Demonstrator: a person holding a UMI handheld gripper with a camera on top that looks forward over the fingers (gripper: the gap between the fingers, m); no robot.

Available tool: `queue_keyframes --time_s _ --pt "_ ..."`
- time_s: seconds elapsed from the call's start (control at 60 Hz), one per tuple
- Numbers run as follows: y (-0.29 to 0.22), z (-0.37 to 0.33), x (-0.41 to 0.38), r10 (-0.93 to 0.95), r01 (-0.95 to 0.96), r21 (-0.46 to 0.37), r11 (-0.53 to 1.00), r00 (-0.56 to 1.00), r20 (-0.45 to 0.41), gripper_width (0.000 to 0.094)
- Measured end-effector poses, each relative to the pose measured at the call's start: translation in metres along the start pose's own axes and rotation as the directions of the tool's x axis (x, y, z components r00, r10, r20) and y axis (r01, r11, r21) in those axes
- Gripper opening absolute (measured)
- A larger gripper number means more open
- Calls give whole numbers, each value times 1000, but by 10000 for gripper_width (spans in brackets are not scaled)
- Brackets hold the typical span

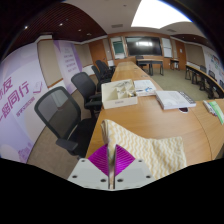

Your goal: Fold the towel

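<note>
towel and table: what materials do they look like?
Towel: seems woven cotton, matte cream, given its visible waffle-like texture. It lies just ahead of the gripper, whose pads meet. Table: looks like wood or wood veneer, smooth brown with slight sheen; which one is unclear.

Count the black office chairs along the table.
3, all beside the long wooden table: nearest black office chair beside the cream waffle towel, the second behind it, the third farthest. More may be hidden beyond.

Bright light falls from a ceiling panel (160,12), which is blown out to white glare. Below it the bench (130,115) is evenly lit with soft shadows, and lines bow strongly outward from the bench.
</note>
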State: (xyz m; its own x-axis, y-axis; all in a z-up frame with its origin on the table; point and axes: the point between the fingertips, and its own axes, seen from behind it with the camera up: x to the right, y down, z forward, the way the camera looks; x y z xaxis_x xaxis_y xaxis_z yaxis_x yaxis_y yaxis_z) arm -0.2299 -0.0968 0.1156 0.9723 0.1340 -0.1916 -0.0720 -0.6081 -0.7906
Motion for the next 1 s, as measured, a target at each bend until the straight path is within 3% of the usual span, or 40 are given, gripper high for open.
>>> queue_keyframes --time_s 0.15,0.433,0.483,0.617,0.683,1.0 --pt "-27 -22 56 66 -65 52 997 998 -9 43" --pt "42 -3 191 84 -99 -89 991 984 -158 61" --pt "45 -4 204 80 -96 -93 991 984 -161 172" --pt "38 -22 240 -2 -18 -84 996 973 -232 728" --pt "33 -35 245 -27 10 -76 997 974 -227 854" --pt "-2 -140 206 -126 128 -9 992 956 -266 857"
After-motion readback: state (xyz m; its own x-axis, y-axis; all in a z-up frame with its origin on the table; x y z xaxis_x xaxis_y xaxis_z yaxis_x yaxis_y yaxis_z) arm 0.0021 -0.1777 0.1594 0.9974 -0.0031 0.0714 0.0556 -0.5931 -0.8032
